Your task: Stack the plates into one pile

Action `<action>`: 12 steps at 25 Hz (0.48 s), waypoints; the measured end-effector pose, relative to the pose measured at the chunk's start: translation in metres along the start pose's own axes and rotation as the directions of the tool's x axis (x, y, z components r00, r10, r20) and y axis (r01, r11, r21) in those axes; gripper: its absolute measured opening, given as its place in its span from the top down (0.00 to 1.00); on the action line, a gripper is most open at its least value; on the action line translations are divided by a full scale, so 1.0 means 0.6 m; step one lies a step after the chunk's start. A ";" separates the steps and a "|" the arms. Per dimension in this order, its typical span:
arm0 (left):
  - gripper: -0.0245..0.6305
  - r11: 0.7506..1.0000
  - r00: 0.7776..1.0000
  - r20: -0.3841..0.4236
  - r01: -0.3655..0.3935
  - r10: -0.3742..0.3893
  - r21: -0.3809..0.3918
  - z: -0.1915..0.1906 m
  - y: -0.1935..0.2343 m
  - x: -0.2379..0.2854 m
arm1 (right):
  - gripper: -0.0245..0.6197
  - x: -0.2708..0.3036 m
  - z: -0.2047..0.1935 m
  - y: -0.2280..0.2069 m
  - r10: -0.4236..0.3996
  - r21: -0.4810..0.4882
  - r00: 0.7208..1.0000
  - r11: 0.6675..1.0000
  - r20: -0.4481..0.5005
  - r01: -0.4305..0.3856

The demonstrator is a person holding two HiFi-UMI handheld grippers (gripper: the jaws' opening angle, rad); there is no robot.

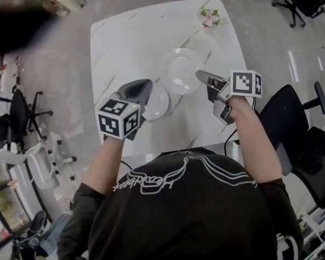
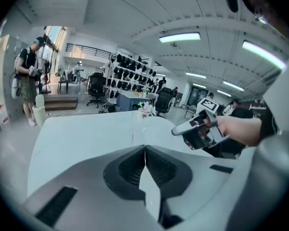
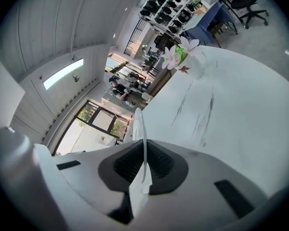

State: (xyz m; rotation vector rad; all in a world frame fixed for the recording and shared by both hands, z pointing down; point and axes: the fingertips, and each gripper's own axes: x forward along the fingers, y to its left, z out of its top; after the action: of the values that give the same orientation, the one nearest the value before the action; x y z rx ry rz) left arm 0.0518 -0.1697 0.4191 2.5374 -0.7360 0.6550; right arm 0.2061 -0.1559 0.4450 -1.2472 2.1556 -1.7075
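Note:
Two white plates are over the marble table (image 1: 124,42). The larger plate (image 1: 180,69) is in the middle. My right gripper (image 1: 199,73) is shut on its right rim. In the right gripper view that thin rim (image 3: 139,124) stands edge-on between the closed jaws (image 3: 143,150) and sticks out past them. The smaller plate (image 1: 160,104) lies nearer the front edge. My left gripper (image 1: 147,83) hovers over its left side and hides part of it. In the left gripper view the jaws (image 2: 145,150) meet in a line with no plate beyond them, and the right gripper (image 2: 176,130) shows ahead.
A small vase of pink flowers (image 1: 209,16) stands at the table's far right corner and shows in both gripper views (image 3: 183,54) (image 2: 144,110). Black office chairs (image 1: 292,118) stand to the right of the table and others to its left. A person stands far off (image 2: 28,76).

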 end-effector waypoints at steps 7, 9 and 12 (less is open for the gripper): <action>0.93 0.998 0.997 0.081 -0.004 0.010 -0.068 -0.023 0.014 -0.110 | 0.91 0.024 -0.061 0.083 0.016 -0.057 1.000 0.998 -0.017 -0.017; 0.93 0.997 0.995 0.093 -0.014 0.022 -0.081 -0.035 0.022 -0.139 | 0.91 0.037 -0.081 0.101 0.028 -0.059 0.999 0.998 -0.024 -0.030; 0.93 0.994 0.993 0.109 -0.030 0.042 -0.103 -0.053 0.034 -0.175 | 0.91 0.057 -0.112 0.117 0.024 -0.062 0.999 0.998 -0.045 -0.026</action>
State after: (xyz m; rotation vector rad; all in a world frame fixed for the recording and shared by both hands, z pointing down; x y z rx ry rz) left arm -0.0488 -0.1287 0.3931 2.4884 -0.8336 0.4780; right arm 0.1105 -0.1263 0.4219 -1.2032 2.2568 -1.6850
